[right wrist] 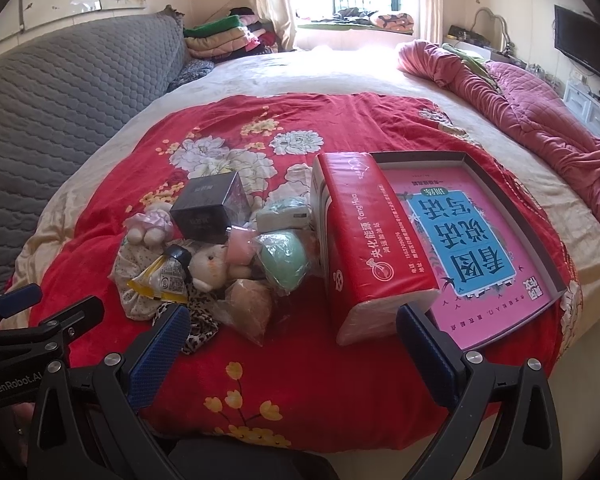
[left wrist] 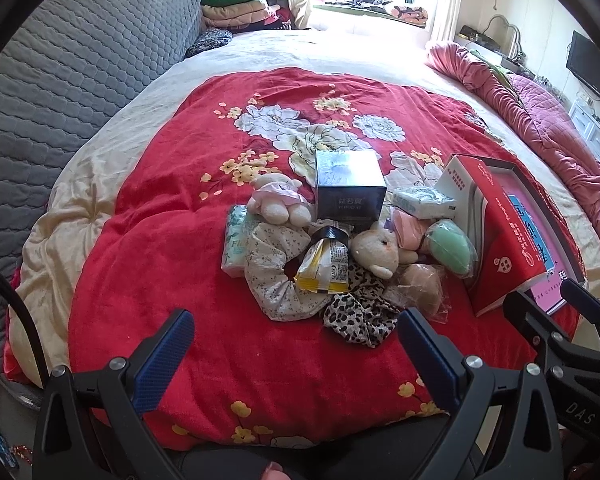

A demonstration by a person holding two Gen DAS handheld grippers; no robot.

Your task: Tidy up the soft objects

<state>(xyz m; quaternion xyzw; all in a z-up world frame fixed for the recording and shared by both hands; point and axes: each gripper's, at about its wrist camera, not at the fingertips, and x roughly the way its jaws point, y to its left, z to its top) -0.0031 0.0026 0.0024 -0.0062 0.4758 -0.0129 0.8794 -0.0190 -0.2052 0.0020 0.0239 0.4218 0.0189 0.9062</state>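
A pile of small things lies on the red floral blanket (left wrist: 220, 340). It holds a cream plush bunny (left wrist: 378, 250), a pink-dressed plush (left wrist: 278, 200), a floral scrunchie (left wrist: 272, 276), a leopard scrunchie (left wrist: 358, 312), a green sponge (left wrist: 452, 252), a beige sponge in plastic (left wrist: 422, 286), a yellow snack packet (left wrist: 326, 268) and tissue packs (left wrist: 236, 240). My left gripper (left wrist: 296, 332) is open and empty, just short of the pile. My right gripper (right wrist: 294, 328) is open and empty, near the red tissue pack (right wrist: 364, 240) and the beige sponge (right wrist: 252, 304).
A dark box (left wrist: 350, 188) stands behind the pile. A shallow open box with a pink book (right wrist: 476, 236) lies to the right, the red pack leaning on its rim. A grey quilted headboard (left wrist: 60, 80) is at left, a pink quilt (right wrist: 540, 120) at right.
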